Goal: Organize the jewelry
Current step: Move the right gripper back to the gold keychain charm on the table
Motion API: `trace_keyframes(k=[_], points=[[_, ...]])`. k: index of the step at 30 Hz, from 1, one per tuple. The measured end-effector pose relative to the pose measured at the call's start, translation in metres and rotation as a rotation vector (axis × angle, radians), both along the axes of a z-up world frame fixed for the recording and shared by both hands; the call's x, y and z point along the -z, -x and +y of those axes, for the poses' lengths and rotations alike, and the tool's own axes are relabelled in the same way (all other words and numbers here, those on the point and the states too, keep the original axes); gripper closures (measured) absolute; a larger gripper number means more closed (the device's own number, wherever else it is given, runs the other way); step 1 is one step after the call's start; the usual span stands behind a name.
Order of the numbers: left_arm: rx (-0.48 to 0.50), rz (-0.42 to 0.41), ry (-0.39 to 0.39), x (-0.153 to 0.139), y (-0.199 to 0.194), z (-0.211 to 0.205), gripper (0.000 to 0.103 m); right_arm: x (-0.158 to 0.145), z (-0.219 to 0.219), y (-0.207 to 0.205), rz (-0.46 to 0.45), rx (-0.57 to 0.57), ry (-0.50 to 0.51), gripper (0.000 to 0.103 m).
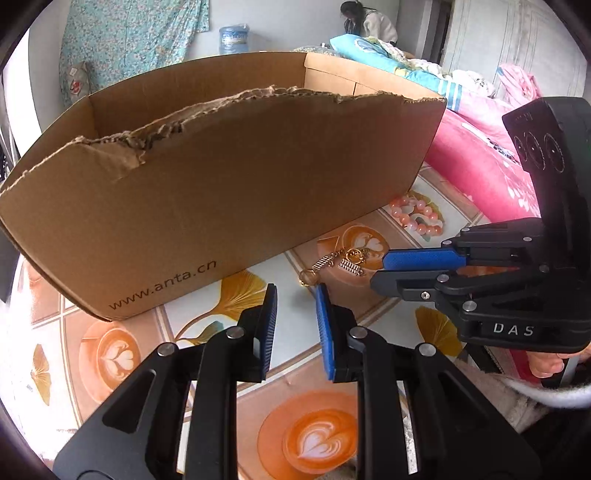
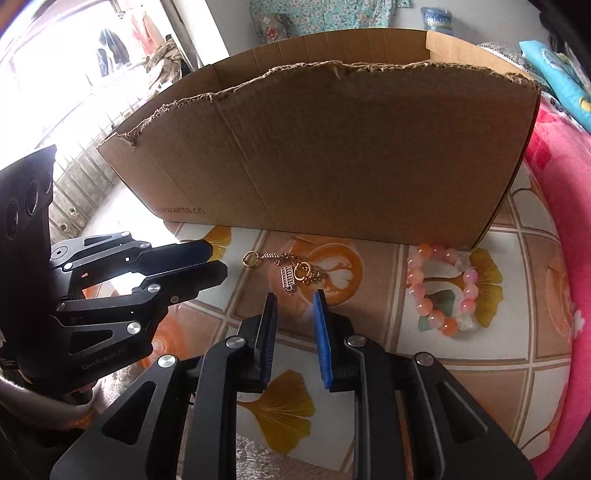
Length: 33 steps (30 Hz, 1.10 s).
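A tangle of gold jewellery [image 1: 336,264] [image 2: 291,269] lies on the patterned tablecloth in front of a torn cardboard box [image 1: 221,184] [image 2: 332,147]. A pink bead bracelet [image 1: 417,218] [image 2: 443,291] lies to its right, near the box's corner. My left gripper [image 1: 297,295] [image 2: 218,260] hovers just left of the gold pieces, jaws slightly apart, nothing between them. From the near side my right gripper [image 2: 295,299] [image 1: 380,271] points at the gold pieces, a narrow empty gap between its blue pads. Neither gripper touches the jewellery.
The tablecloth [image 2: 369,369] shows coffee cups and ginkgo leaves. A pink quilt [image 1: 480,158] [image 2: 561,184] borders the table on the right. The box's tall front wall blocks the far side. A person [image 1: 365,22] bends over bedding far behind.
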<state>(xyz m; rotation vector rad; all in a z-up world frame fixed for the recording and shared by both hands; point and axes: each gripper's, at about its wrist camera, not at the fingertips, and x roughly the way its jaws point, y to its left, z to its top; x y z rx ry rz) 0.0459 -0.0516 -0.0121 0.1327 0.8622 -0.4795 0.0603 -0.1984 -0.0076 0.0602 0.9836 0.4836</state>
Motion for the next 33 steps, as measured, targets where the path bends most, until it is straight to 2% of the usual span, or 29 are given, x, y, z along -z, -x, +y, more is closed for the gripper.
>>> trace_keyframes(k=[11,20,24,33], points=[[0.046,-0.057,-0.082,0.009,-0.004,-0.024,0.083,0.001,-0.002,0.003,-0.007,-0.009,-0.016,0.083],[0.059,-0.064,-0.085,0.008,-0.009,-0.027,0.086,0.003,-0.01,0.002,-0.008,-0.011,-0.027,0.083],[0.069,-0.071,-0.085,0.009,-0.007,-0.027,0.093,0.003,-0.011,0.003,-0.009,-0.011,-0.029,0.083],[0.064,-0.073,-0.093,0.008,0.0,-0.024,0.094,0.002,-0.013,0.002,-0.003,-0.01,-0.034,0.083]])
